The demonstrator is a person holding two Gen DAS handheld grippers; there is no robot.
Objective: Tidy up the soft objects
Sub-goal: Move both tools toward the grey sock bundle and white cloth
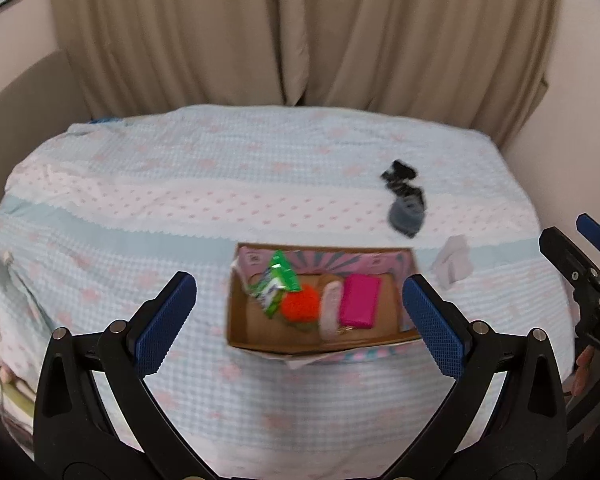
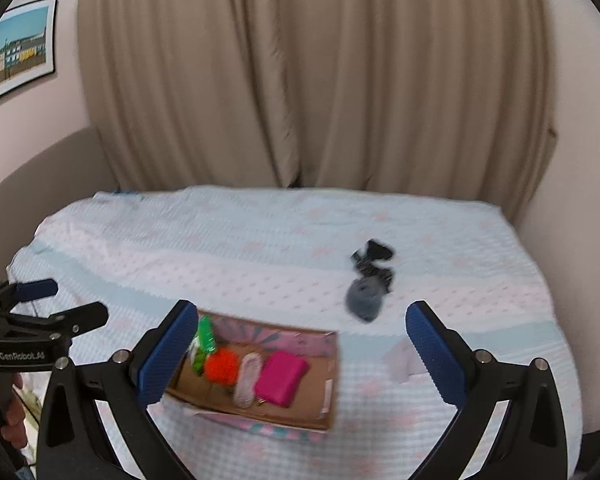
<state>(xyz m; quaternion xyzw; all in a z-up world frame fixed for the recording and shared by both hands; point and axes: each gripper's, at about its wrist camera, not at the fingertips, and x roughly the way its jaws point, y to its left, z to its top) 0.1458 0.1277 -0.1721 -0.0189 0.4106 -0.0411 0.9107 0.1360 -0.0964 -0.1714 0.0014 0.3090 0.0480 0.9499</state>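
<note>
Bedspread [image 1: 220, 208] reaches from the curtain [image 1: 300, 32] at the far edge to the near edge below us, and most of its surface lies bare. We hold the left gripper [image 1: 300, 312] above its near part, jaws spread wide with nothing between them; the right gripper [image 2: 302, 354] hangs likewise released and empty. The cardboard box [image 1: 244, 328] sits near the front edge, open at the top. Inside, side by side, lie a green packet [image 1: 278, 284], an orange pompom [image 1: 300, 306], a pale pouch [image 1: 331, 312] and a pink pouch [image 1: 360, 300]. Beyond the box's far right corner a dark sock bundle [image 2: 366, 280] lies apart from it, and a small pale cloth [image 1: 454, 260] rests just right of the box. We see wide bare bedding left of and behind the box.
</note>
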